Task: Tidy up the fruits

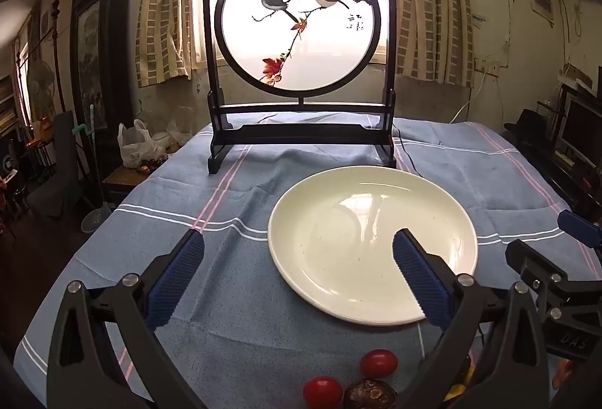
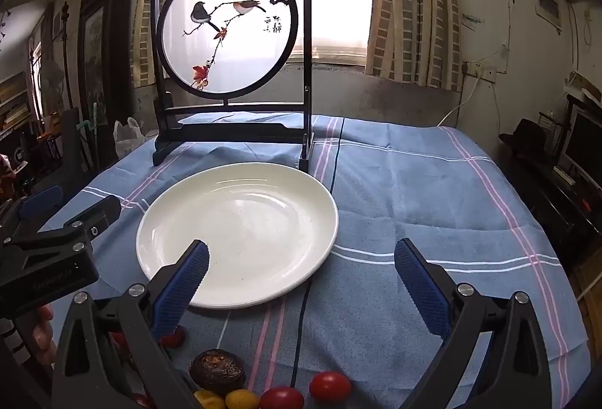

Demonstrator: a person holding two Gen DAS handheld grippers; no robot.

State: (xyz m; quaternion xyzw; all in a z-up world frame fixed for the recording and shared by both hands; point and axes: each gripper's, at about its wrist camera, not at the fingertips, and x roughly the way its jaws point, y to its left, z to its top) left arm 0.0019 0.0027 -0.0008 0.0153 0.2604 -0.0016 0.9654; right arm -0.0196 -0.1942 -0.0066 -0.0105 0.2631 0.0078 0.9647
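Fruits lie in a loose cluster along the bottom edge of both wrist views, on the blue striped tablecloth [image 2: 414,190] just nearer the camera than the white plate [image 2: 301,183]. In the right wrist view, two red cherry tomatoes [image 2: 330,386] sit at bottom centre, two small yellow fruits [image 2: 241,399] to their left, and a dark wrinkled fruit [image 2: 217,369] above those; another red one is half hidden behind the lower-left finger. The plate is bare and occupies the centre-left of this view, the centre-right of the left wrist view.

Both tongs stand fully open with nothing between their blue pads. The left gripper [image 1: 297,251] hovers over the cloth and the plate's left rim; the right gripper [image 2: 301,258] hovers over the plate's right rim and the cloth beside it. Neither touches a fruit.

Judged from this layout, the task is at its start: no fruit is on the plate, and the approach to a first pick is the step in hand. The next move calls for tilting one gripper downward and drawing it back toward the cluster, straddling a single fruit well clear of its neighbours, then closing gently, since the round tomatoes are likely to roll.

A framed bird screen [image 2: 229,29] stands at upper centre, behind the plate.
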